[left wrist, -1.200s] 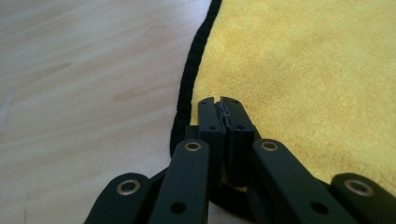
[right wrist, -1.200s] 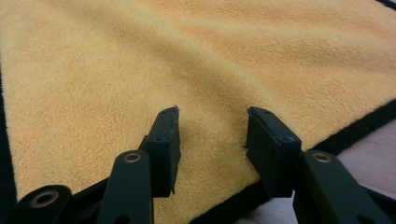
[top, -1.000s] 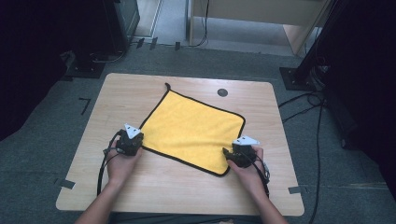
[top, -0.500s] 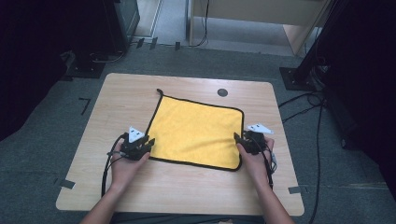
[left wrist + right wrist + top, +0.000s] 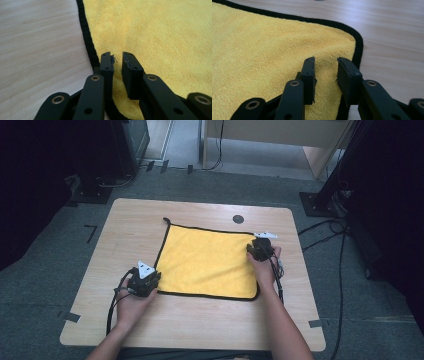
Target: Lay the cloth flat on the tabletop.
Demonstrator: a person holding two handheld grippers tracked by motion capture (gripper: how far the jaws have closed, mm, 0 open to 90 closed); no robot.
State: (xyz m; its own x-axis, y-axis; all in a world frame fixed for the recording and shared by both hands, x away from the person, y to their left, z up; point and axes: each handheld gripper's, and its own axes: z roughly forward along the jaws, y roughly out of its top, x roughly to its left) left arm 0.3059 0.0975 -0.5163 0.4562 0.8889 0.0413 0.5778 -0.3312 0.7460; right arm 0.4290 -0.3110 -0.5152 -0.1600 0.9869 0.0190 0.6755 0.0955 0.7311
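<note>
A yellow cloth (image 5: 210, 260) with black trim lies flat on the wooden table (image 5: 125, 230). My left gripper (image 5: 154, 280) rests at the cloth's near left corner. In the left gripper view the left gripper (image 5: 117, 56) has a narrow gap over the cloth (image 5: 162, 35) just inside the black edge. Its jaws have just been closing, with nothing pinched between them. My right gripper (image 5: 251, 251) sits at the far right corner. The right gripper (image 5: 325, 60) stands over the cloth (image 5: 262, 50) with a wider gap. Its jaws have also just been closing, with only flat cloth beneath.
A small black round cap (image 5: 238, 219) sits in the table just beyond the cloth's far edge. A short black loop (image 5: 166, 220) sticks out at the cloth's far left corner. Cables (image 5: 112, 305) trail from both grippers toward the near edge. Dark stands and cables surround the table.
The right gripper has moved away from the person along the cloth's right side to its far right corner. The cloth has turned from a diamond lie to square with the table. The left hand stayed put.
</note>
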